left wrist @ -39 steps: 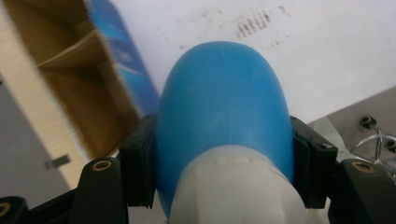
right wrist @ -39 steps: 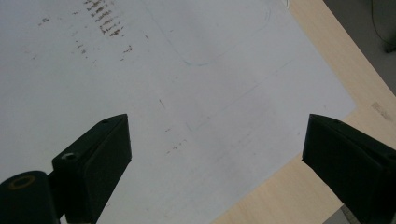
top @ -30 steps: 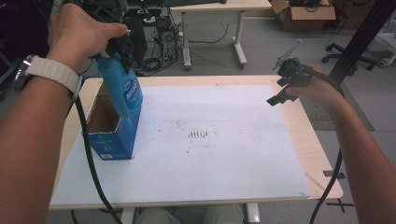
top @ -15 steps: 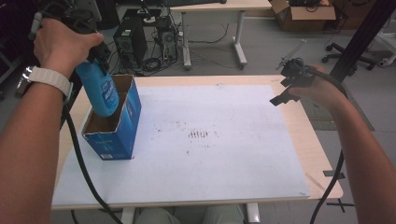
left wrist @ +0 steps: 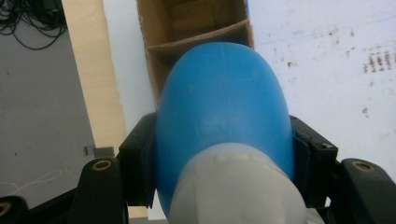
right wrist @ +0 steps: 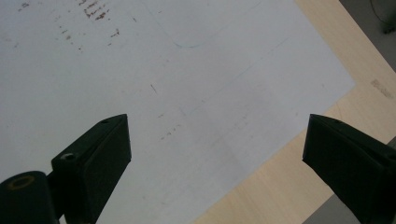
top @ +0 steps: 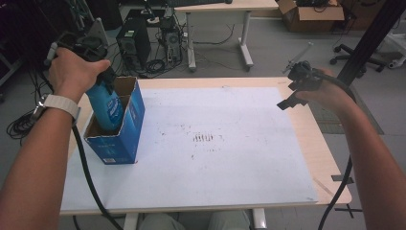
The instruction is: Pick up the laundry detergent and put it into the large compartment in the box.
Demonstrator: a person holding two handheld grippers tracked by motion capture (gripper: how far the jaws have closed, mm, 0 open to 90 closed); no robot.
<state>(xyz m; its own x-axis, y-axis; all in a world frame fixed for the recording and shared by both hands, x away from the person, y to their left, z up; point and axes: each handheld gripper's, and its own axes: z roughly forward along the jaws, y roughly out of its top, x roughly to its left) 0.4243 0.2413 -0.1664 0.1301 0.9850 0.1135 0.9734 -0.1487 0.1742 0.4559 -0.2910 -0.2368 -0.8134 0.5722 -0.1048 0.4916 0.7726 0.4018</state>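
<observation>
left fingers [left wrist: 140, 177]: pinching blue bottle [left wrist: 222, 116] | bottle: low in box [top: 134, 120] | right fingers [right wrist: 93, 158]: spread

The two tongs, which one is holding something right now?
The left tongs, over the blue cardboard box, are clamped on a blue bottle. The right tongs stand wide open above the white mat, with nothing between them.
</observation>
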